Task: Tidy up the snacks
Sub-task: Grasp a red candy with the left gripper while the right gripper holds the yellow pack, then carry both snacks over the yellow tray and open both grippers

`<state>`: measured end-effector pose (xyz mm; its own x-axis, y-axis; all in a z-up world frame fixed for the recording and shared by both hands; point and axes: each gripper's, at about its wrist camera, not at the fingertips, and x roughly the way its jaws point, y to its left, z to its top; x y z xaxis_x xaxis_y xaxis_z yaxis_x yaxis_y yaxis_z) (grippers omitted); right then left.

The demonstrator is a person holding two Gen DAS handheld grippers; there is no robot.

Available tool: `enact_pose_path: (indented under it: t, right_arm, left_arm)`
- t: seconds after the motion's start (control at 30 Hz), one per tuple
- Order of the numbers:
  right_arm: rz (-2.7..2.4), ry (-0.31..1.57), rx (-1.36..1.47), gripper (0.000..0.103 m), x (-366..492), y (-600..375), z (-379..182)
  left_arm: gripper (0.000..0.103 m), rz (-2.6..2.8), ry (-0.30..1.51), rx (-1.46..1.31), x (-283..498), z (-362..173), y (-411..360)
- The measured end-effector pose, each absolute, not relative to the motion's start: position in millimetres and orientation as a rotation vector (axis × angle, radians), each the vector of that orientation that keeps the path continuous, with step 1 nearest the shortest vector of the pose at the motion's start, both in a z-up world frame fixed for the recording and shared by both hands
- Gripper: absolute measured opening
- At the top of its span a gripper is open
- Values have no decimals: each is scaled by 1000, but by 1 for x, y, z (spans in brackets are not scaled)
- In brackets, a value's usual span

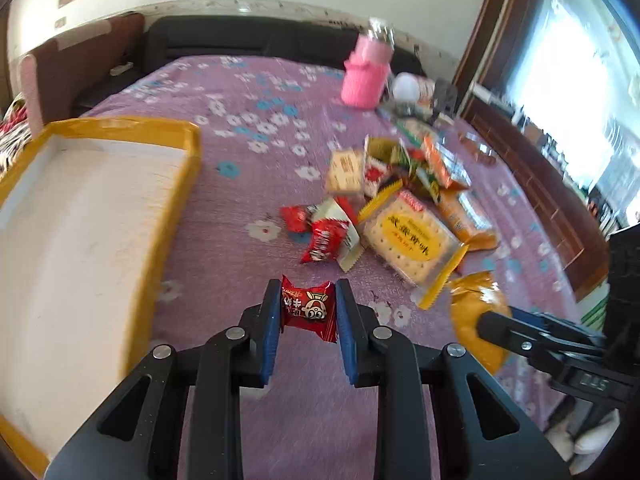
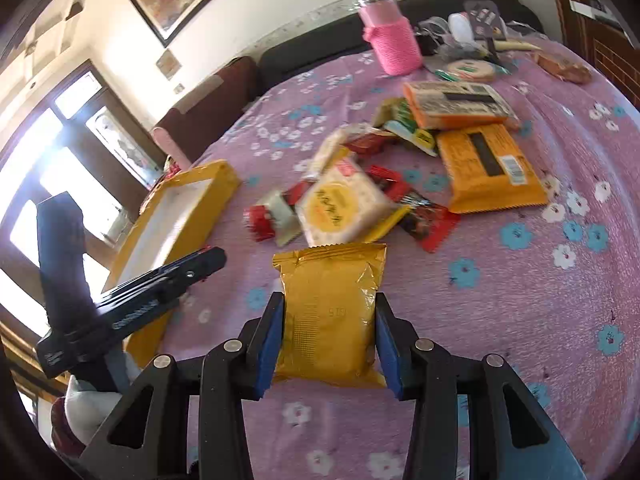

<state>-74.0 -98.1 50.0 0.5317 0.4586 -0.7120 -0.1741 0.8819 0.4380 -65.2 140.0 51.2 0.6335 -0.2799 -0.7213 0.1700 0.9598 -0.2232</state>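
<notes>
From the left wrist, your left gripper [image 1: 307, 307] sits low over the bed, its blue pads [image 1: 271, 328] clamped on a small red candy [image 1: 308, 307] held just above the cloth [image 1: 248, 128]. To its left lies the tray [image 1: 176, 208], yellow-rimmed with a white floor, close beside the gripper. Ahead and to the right the snack pile [image 1: 400, 200] spreads out: two more red wrappers, a cracker pack [image 1: 412, 240] with a yellow label, and orange packs behind it. Your right gripper [image 1: 496, 326] comes in from the right edge, touching a gold pouch [image 1: 472, 300]. A pink bottle [image 1: 366, 76] stands far back, with a dark headboard behind it and a bright window at right. From the right wrist, your right gripper [image 2: 329, 320] is closed on the gold pouch [image 2: 330, 304], which stands upright between the pads with its crimped top toward the pile. The cracker pack [image 2: 340, 204] lies just beyond it, two orange packs [image 2: 488, 164] farther right. Your left gripper [image 2: 160, 284] shows side-on at left, in front of the tray [image 2: 208, 200]. The pink bottle [image 2: 394, 36] stands at the far edge among clutter, below a framed picture on the wall.
</notes>
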Motion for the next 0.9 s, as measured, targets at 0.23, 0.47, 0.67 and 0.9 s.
enact_pose_path:
  t: [0.23,0.47,0.67,0.9]
  right_arm:
    - [500,924,270,43,-82,-44,76]
    - [690,962,220,43,-79,56,92]
    - [780,1026,161,43,-66,143,82]
    - [796,1106,92,43,-56,206,53]
  left_arm:
    - [24,-88,757,-181,-100,77,221]
    - [24,102,743,-267,-121,67,310]
    - [24,176,774,-310,-114,49,355]
    - [24,184,803,-332,-109,35,367]
